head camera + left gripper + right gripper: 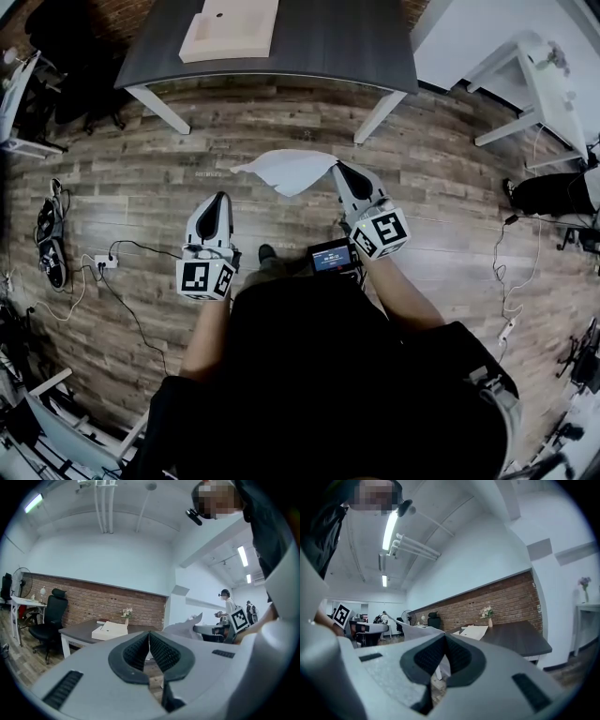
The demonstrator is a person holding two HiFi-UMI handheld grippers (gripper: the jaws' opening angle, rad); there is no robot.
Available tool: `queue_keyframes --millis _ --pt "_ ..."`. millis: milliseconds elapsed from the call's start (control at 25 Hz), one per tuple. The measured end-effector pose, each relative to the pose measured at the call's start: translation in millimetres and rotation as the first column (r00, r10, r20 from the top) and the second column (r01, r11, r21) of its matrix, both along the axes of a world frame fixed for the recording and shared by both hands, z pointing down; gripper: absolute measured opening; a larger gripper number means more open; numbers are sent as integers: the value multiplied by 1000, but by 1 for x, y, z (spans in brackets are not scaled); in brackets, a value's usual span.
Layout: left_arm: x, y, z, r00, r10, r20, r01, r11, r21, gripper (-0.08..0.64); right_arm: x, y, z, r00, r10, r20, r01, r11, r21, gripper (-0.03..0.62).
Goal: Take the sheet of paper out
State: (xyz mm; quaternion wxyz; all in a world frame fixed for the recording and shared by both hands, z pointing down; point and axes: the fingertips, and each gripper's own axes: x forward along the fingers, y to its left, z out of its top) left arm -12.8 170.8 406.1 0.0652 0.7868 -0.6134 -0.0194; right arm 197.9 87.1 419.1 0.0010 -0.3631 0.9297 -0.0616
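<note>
The pinched edge of the sheet of paper vanishes between the right gripper's pads. At twelve o'clock the dark table and the pale flat box on it are cut off at their far side. The right jaws are pressed together on the sheet's right edge — the paper hangs in the air, reaching out towards nine o'clock over the wooden floor. The left gripper has its jaws closed on nothing, near the sheet's left tip but clear of it. Bare floor separates paper and table edge — a white desk stands at two o'clock, a power strip at nine.
</note>
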Motion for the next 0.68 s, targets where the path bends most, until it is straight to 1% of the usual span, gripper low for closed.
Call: queue_keyframes --millis 160,480,680 --pt "10 0 0 1000 -7 7 7 1000 -2 -2 5 -3 1 1000 -11 6 11 1000 1 2" --pt "16 -4 -2 999 -42 14 42 999 0 -2 17 -14 6 1000 -17 26 17 1000 -7 2" --pt "29 -12 -2 999 -52 14 52 999 -2 -2 28 -25 9 999 -26 36 26 1000 -13 2"
